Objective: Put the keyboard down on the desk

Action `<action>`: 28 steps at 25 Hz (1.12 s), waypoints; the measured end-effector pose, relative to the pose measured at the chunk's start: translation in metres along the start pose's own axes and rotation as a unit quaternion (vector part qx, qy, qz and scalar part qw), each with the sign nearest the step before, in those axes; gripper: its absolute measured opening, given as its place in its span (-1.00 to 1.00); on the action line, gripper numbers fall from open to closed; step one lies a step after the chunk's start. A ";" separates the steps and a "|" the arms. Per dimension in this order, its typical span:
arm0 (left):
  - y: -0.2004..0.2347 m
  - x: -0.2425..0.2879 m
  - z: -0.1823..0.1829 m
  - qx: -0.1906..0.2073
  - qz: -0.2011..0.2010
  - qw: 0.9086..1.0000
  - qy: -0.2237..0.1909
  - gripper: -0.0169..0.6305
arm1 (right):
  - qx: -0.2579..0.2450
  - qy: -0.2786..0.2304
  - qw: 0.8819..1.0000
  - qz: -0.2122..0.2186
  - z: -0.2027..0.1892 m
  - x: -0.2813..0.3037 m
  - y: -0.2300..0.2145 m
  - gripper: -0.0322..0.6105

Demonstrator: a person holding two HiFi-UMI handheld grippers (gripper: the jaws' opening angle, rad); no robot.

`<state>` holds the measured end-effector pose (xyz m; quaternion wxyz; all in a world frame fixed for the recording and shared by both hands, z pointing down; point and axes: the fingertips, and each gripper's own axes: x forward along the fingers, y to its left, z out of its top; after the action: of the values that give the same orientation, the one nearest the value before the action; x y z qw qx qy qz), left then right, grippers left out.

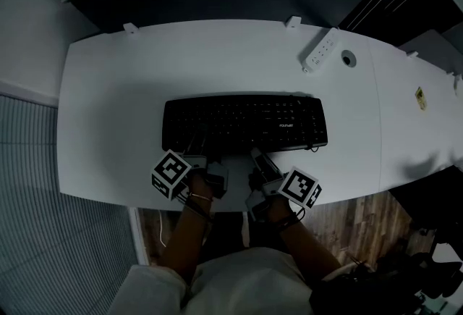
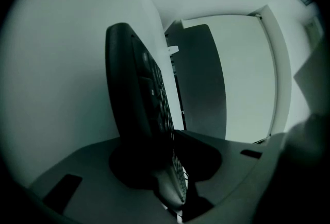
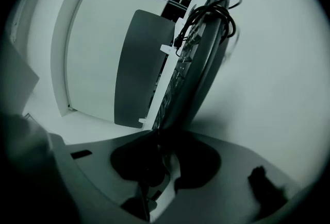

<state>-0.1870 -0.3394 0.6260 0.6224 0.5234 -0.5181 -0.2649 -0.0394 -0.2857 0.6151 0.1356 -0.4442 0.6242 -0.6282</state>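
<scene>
Presently, head view: black keyboard [image 1: 244, 123] lying level over the white desk [image 1: 108, 103], mid-desk, well apart from the power strip [image 1: 320, 50]; whether it is resting or just clear cannot be told. Left gripper [image 1: 197, 160] and right gripper [image 1: 257, 159] at its near edge. Left gripper view: jaws clamped on that edge. Right gripper view: jaws likewise closed on the edge; bundled cable [image 3: 211, 14] at the far end. Handling advice: lower both ends evenly, release only once the underside is seated.

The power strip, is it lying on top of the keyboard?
No, the power strip lies on the desk, apart from the keyboard.
</scene>
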 end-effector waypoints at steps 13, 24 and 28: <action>-0.005 -0.020 -0.008 0.093 -0.001 0.994 0.050 -0.49 | -0.005 -0.004 1.000 -0.004 0.004 0.000 0.007 -0.55; 0.003 -0.061 -0.001 0.126 0.007 0.991 0.041 -0.38 | 0.001 -0.001 1.000 -0.008 0.005 0.006 0.009 -0.54; 0.001 -0.077 0.005 0.186 0.021 0.982 0.033 -0.38 | -0.001 0.004 1.000 -0.011 0.004 0.008 0.009 -0.54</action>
<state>-0.2166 -0.2737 0.5981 0.5362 0.6277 -0.5485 -0.1328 -0.0448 -0.2959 0.6095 0.1256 -0.4488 0.6206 -0.6306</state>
